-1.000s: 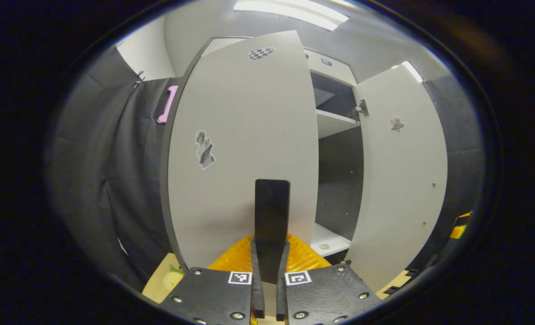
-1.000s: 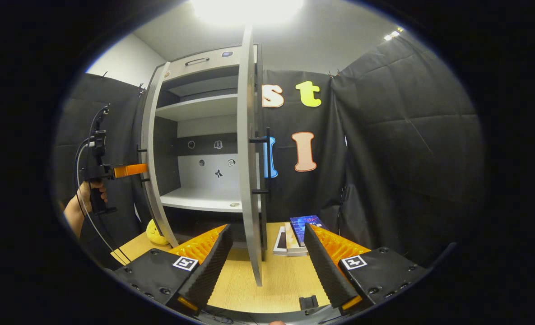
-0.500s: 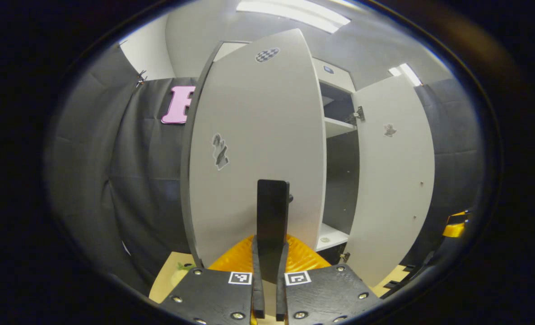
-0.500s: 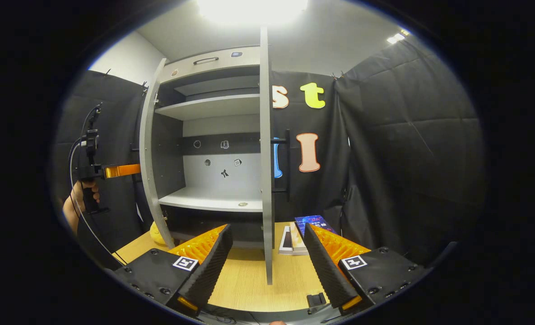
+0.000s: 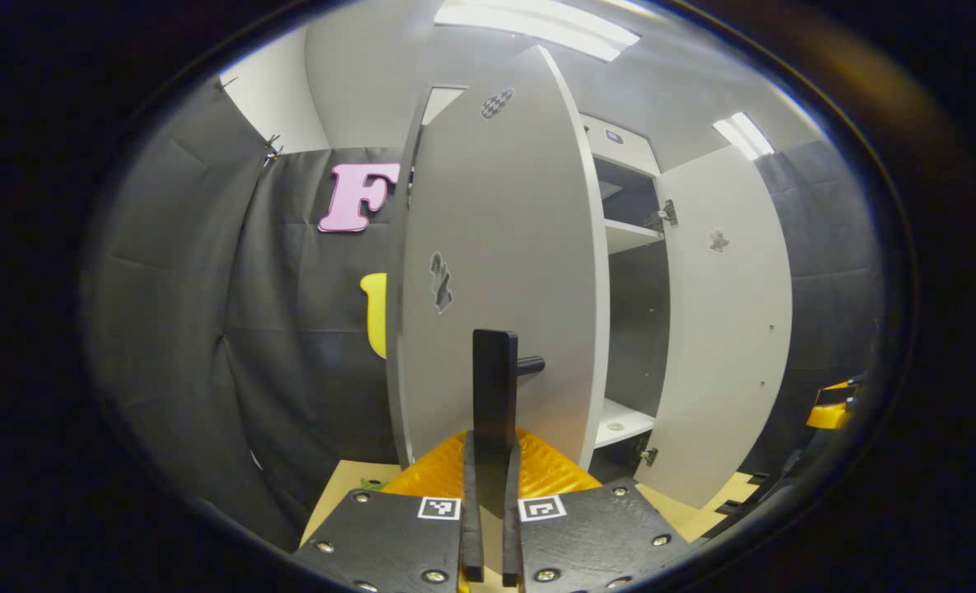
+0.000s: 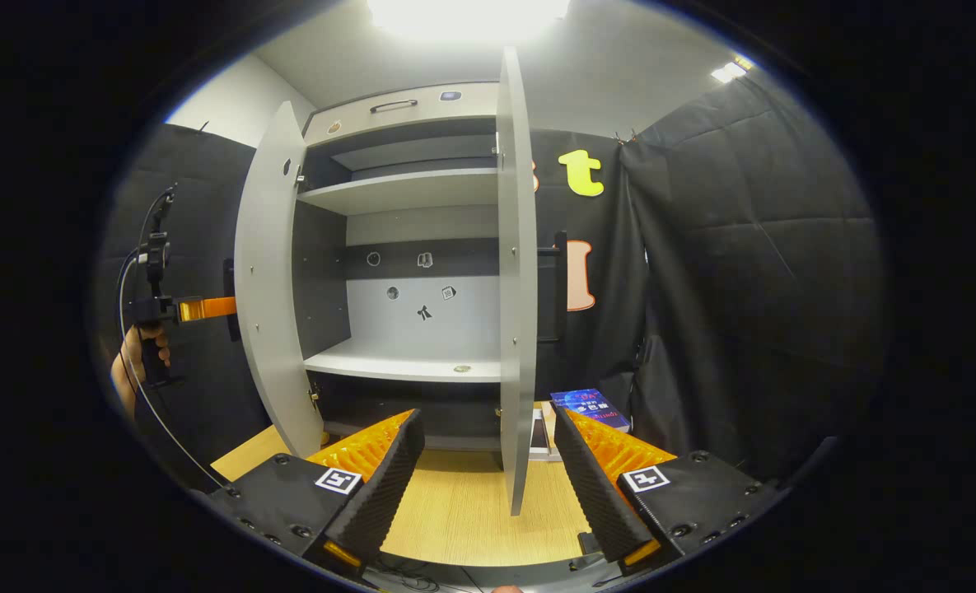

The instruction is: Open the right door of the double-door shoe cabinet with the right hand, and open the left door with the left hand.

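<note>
The grey shoe cabinet [image 6: 405,189] stands with both doors swung out. In the left gripper view the left door [image 5: 496,247] is straight ahead, and my left gripper [image 5: 490,519] is shut on its black vertical handle [image 5: 494,387]. The right door [image 5: 726,329] hangs open farther right. In the right gripper view the right door [image 6: 516,288] is seen nearly edge-on, its handle [image 6: 559,288] on the far side. My right gripper [image 6: 488,469] is open, its fingers either side of that edge without touching it. The left door [image 6: 269,280] has the left gripper [image 6: 199,309] and a hand [image 6: 137,362] beside it.
The cabinet stands on a wooden table [image 6: 463,511]. Books [image 6: 590,405] lie on it right of the right door. Inside are bare shelves [image 6: 405,366] with a small round thing [image 6: 463,369] on the lower one. Black cloth walls close in on both sides.
The left door has swung farther open with my left gripper on its handle. The right door's edge has shifted right in the right gripper view, showing more of the inside. The right gripper stays open.
</note>
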Tool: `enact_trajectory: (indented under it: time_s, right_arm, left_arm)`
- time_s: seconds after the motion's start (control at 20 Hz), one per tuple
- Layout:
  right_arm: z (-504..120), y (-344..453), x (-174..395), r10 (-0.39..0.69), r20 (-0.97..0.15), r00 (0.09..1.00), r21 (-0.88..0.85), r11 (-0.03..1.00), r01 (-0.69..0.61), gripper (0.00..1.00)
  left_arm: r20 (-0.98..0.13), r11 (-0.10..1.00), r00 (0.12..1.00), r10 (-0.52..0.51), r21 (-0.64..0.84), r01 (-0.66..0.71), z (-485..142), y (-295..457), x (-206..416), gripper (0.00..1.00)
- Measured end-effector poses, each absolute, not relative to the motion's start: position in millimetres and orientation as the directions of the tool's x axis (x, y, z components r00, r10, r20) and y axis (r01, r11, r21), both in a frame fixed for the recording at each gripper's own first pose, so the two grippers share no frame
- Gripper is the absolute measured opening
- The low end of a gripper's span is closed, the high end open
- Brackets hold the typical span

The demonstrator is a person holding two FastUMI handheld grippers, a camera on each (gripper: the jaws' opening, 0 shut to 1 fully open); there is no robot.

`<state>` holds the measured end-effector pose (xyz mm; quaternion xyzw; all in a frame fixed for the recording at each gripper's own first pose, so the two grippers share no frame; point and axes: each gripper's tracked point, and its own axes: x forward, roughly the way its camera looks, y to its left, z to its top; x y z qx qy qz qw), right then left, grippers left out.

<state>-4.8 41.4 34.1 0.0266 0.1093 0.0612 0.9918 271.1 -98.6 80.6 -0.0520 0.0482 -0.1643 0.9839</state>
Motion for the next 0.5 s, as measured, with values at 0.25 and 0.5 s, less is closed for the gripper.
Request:
enact_trajectory:
  time_s: [0.25, 0.5]
  right_arm:
    - [35, 54, -8, 0.137, -0.218, 0.966, 0.054, 0.99, -0.128, 0.99]
    - [34, 78, -8, 0.178, -0.227, 0.958, 0.043, 0.984, -0.173, 0.99]
  left_arm:
    - [-0.081, 0.963, 0.961, -0.266, -0.054, 0.262, 78, -71, 274, 0.1]
    - [-0.065, 0.978, 0.978, -0.196, -0.079, 0.191, 78, -52, 286, 0.02]
